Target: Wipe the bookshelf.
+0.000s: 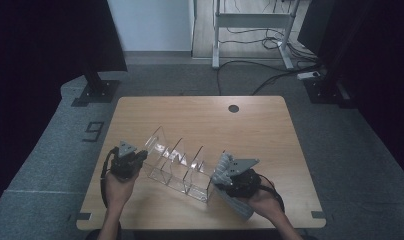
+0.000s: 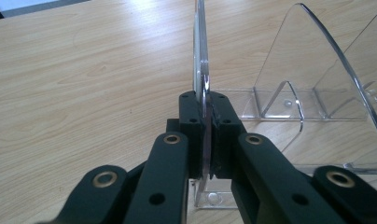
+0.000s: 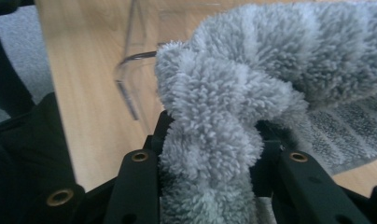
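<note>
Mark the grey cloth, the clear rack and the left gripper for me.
grey cloth [image 3: 214, 121]: right gripper view, fluffy bunch between the jaws.
clear rack [image 1: 176, 167]: high view, middle divider.
left gripper [image 2: 206, 133]: left gripper view, between fingertips clamping the rack's end panel.

Wooden table [image 1: 200, 112], grey carpet floor [image 1: 350, 145], white wall [image 1: 150, 25], possibly desk frame [image 1: 252, 22] behind

Wooden table [image 1: 200, 112] with rounded corners, small round cable hole [image 1: 233, 108] near its far edge. Grey carpet floor [image 1: 340, 145] all around. Black "9" mark [image 1: 93, 131] on the floor left of the table. Two dark stand bases: one far left [image 1: 96, 92], one far right [image 1: 326, 90]. White metal frame [image 1: 252, 30] beyond the table, black cables [image 1: 255, 67] trailing under it, white power strip [image 1: 308, 75] near the right base. Pale wall [image 1: 150, 25] at back.
</note>
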`<state>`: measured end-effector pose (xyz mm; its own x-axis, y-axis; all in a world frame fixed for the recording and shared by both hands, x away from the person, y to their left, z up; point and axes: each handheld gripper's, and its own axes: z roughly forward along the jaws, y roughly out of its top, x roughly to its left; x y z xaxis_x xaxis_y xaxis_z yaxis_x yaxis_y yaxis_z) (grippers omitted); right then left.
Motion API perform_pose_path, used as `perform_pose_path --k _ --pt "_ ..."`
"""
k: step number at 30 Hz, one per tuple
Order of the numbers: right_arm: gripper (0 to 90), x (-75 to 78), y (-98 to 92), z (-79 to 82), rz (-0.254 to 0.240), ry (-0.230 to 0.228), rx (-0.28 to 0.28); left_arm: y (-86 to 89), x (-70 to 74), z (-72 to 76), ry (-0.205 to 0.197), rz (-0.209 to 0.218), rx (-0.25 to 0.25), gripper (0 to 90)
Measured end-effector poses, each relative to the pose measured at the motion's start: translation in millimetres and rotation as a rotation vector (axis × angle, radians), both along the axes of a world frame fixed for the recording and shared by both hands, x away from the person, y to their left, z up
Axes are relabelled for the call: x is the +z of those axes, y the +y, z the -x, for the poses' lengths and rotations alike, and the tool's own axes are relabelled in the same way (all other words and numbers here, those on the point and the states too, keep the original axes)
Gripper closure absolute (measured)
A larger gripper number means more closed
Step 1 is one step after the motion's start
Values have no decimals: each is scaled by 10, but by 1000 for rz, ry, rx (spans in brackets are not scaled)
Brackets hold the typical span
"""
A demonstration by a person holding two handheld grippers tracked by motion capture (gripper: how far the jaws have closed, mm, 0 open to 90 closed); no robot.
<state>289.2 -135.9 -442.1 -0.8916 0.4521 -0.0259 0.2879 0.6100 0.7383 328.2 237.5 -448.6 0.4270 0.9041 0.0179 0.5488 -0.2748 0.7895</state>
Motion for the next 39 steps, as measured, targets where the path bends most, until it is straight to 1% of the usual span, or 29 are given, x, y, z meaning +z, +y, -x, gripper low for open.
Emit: perform_pose_path --k 3,17,22,23,24,26,29,33,36,39 --pt "625 11 14 52 4 -6 10 2 1 -1 2 1 -2 860" --pt "625 24 50 230 10 -3 33 -3 6 3 9 -2 2 858" --pt "626 33 55 270 3 3 50 -4 9 8 13 -3 3 858" --pt "628 37 57 279 -2 12 58 -5 10 10 13 -3 3 858" --pt "628 41 57 288 -8 13 70 -5 10 11 13 -4 3 859" --pt "628 50 66 310 -4 8 73 -5 11 12 14 -3 3 859" --pt "629 38 65 297 -6 11 72 -5 10 14 14 0 2 859" --pt "630 -26 52 242 -10 38 55 -6 11 14 15 1 3 859" --pt "629 -112 68 200 14 52 49 -4 11 14 15 0 1 859" --pt "628 -167 78 167 22 65 41 0 12 12 16 1 -3 859"
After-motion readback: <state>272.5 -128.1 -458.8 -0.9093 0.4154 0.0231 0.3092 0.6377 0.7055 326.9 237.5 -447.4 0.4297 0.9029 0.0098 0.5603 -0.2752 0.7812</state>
